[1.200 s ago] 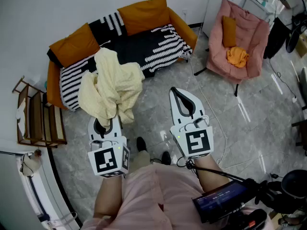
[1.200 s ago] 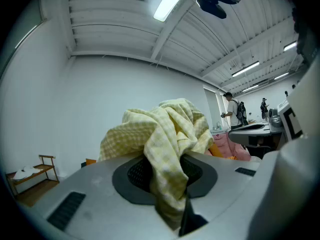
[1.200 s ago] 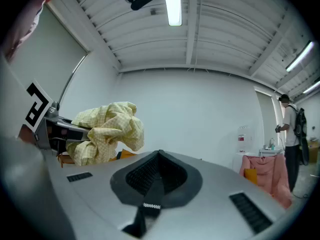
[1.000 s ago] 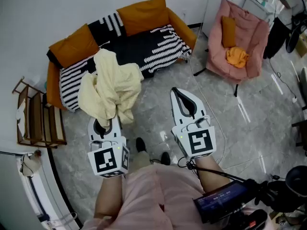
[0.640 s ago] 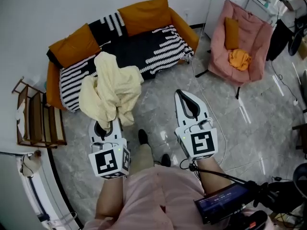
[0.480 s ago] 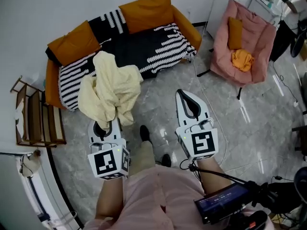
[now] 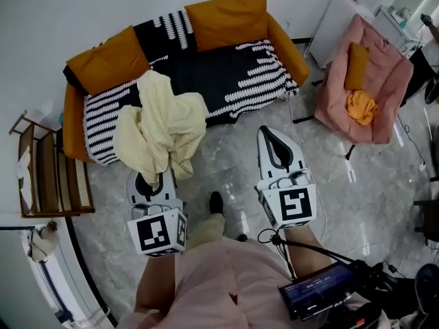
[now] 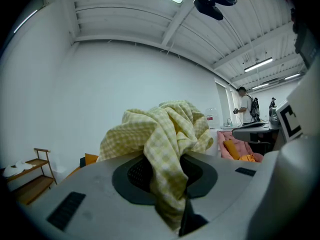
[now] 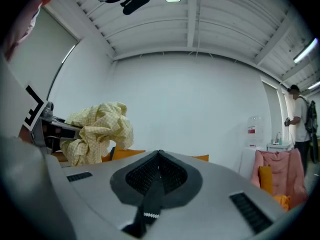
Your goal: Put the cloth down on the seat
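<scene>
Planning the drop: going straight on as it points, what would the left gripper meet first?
Likely the sofa; only bare floor shows between it and the left gripper, shut on the cloth. Depth is uncertain.

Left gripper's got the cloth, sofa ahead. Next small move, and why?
Probably carry the left gripper forward until the cloth is over the seat, then lower it. Its jaws are clamped on the cloth. In the head view the gripper is over the floor, short of the seat's front edge, so opening now would likely drop the cloth short.
</scene>
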`<move>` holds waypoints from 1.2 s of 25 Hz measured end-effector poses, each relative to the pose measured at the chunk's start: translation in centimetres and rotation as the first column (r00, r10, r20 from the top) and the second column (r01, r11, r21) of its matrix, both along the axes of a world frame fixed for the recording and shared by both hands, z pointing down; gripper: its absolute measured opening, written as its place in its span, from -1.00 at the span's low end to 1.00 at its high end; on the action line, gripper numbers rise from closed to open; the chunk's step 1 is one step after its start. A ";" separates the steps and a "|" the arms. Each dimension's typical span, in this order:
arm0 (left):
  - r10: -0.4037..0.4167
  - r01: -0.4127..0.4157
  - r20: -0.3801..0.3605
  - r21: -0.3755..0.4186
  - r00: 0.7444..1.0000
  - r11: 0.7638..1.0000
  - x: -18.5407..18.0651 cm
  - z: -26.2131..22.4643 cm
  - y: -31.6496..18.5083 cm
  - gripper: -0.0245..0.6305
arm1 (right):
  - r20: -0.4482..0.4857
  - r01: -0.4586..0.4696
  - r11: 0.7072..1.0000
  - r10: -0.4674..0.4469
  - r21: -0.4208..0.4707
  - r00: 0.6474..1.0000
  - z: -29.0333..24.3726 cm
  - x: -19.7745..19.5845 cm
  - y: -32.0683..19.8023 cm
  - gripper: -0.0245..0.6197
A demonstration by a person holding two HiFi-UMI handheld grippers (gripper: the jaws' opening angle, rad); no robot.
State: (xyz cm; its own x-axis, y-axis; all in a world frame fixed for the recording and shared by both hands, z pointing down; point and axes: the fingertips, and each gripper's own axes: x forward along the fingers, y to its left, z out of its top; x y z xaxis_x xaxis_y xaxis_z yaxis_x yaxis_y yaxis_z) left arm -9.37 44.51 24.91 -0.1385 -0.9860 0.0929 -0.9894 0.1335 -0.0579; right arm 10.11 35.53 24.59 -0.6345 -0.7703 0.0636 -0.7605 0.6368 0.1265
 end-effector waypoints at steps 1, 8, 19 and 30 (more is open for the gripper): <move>-0.001 0.001 0.002 0.005 1.000 1.000 -1.0 -0.2 -1.0 -0.63 | -0.001 0.001 1.000 -0.001 0.012 1.000 -0.4 -1.0 -1.1 -0.92; 0.012 -0.012 0.015 0.048 1.000 0.999 -6.8 -1.7 -7.6 -0.63 | 0.012 -0.020 0.996 0.019 0.082 1.000 -3.0 -6.1 -7.1 -0.92; 0.079 -0.079 -0.007 -0.006 0.997 0.997 -7.0 -0.5 -16.8 -0.63 | 0.004 -0.108 0.993 0.108 0.039 0.994 -2.4 -4.9 -14.7 -0.92; 0.106 -0.105 0.015 -0.049 0.994 0.993 -4.2 1.6 -30.3 -0.63 | 0.019 -0.119 0.992 0.120 -0.049 0.993 1.0 -2.5 -28.1 -0.92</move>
